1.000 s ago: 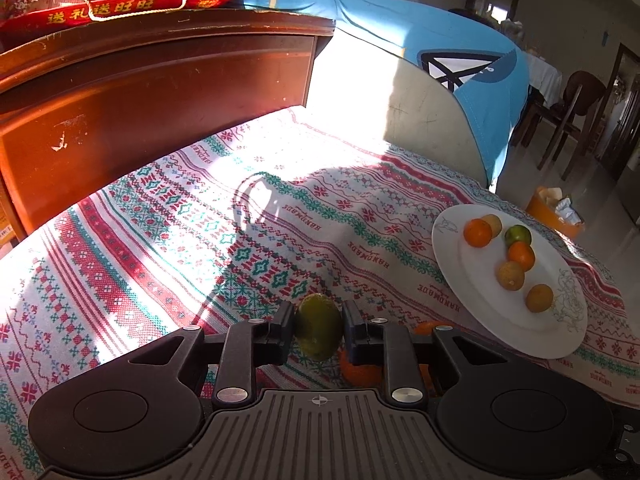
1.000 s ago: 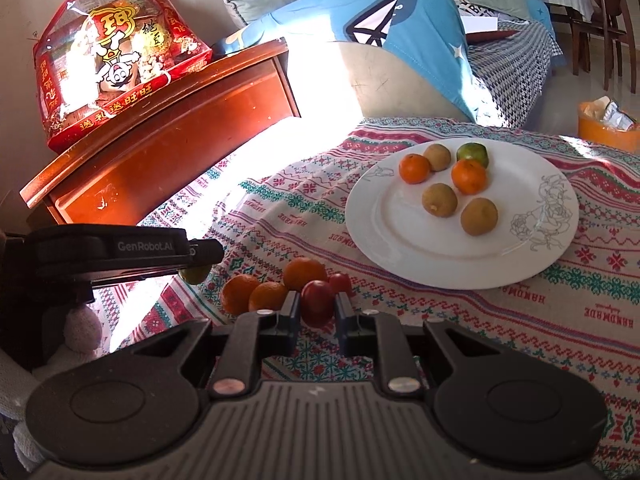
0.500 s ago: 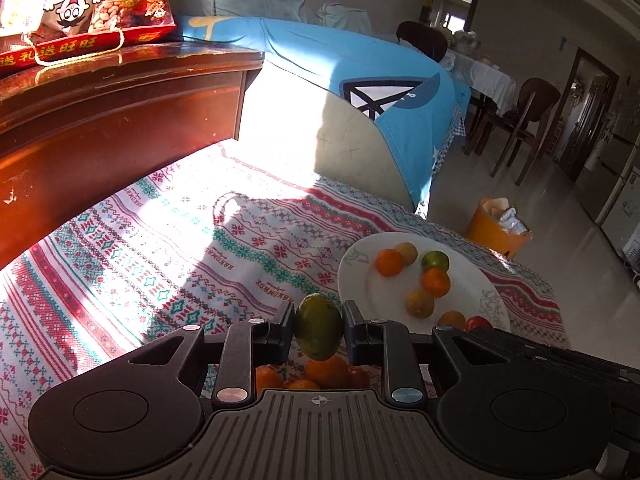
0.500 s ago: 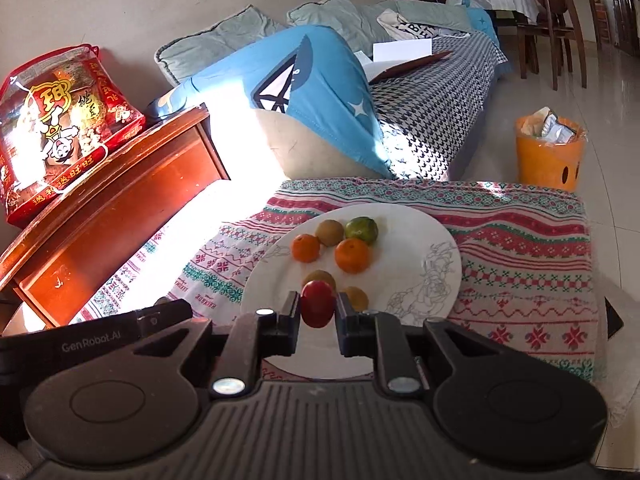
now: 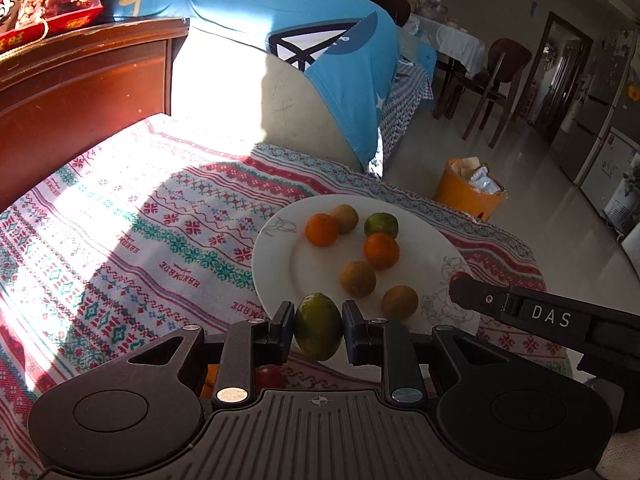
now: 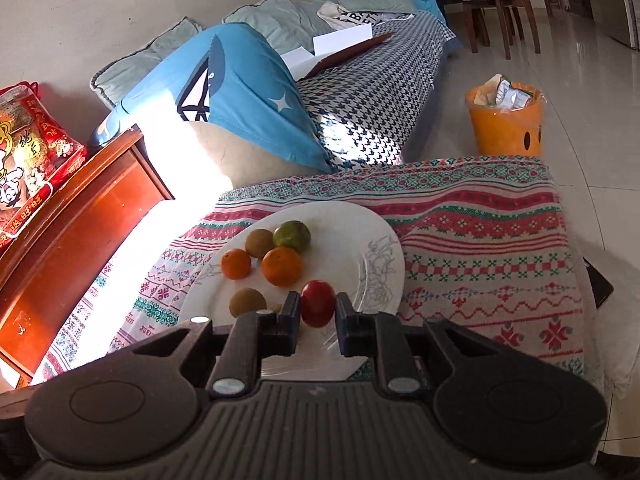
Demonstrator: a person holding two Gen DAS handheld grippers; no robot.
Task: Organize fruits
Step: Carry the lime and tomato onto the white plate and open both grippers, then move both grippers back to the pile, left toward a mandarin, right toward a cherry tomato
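Observation:
A white plate on the patterned tablecloth holds several oranges, kiwis and a green citrus. My left gripper is shut on a green-yellow fruit and holds it above the plate's near edge. My right gripper is shut on a small red fruit and holds it over the plate, near its front. The right gripper's finger shows at the right of the left wrist view. A red fruit and an orange lie on the cloth under the left gripper.
A wooden cabinet with a red snack bag stands at the left. A sofa with a blue cushion is behind the table. An orange bin stands on the floor. The table's right edge is close to the plate.
Both grippers have moved right, from the fruit pile toward the plate, each carrying its fruit. The right gripper now sits over the plate and the left at its near edge.

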